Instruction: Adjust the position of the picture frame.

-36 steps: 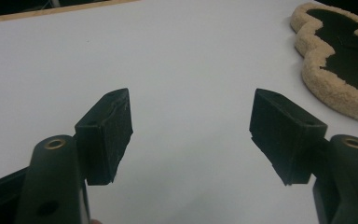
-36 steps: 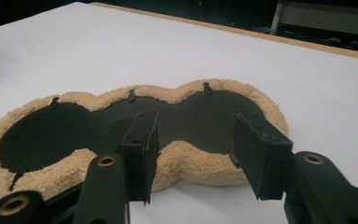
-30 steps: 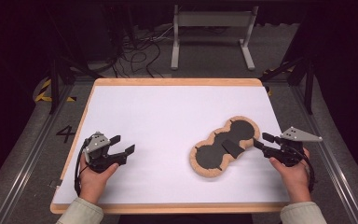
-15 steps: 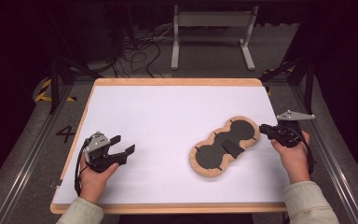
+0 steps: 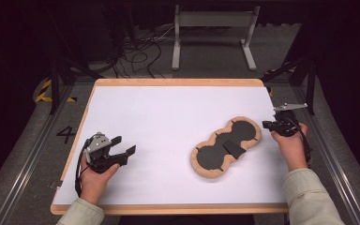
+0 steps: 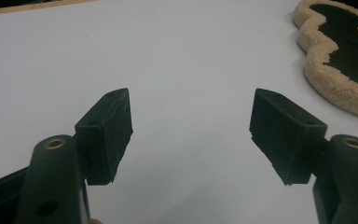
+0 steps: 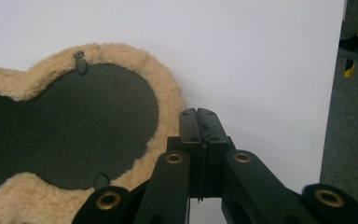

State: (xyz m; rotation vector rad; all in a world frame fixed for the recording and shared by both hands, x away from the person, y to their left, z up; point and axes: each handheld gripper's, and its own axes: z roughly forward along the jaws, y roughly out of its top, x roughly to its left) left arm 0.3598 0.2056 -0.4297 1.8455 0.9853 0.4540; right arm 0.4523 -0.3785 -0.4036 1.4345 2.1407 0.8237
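The fleece-edged pad (image 5: 226, 147) lay flat on the white table (image 5: 168, 117), right of centre. The right gripper (image 5: 268, 124) sat just beside its rim, having just closed on nothing; the left gripper (image 5: 124, 145) gaped empty. Pinching only fleece could let the pad slip.

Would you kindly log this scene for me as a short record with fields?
Item: fleece-edged dark pad, figure-eight outline, lying flat
Surface: white table with a wooden rim
Left gripper: jaws open, nothing between them, apart from the pad
Right gripper: jaws shut, nothing between them, just off the pad's right end
Beyond the table: grey metal stand, cables on the floor
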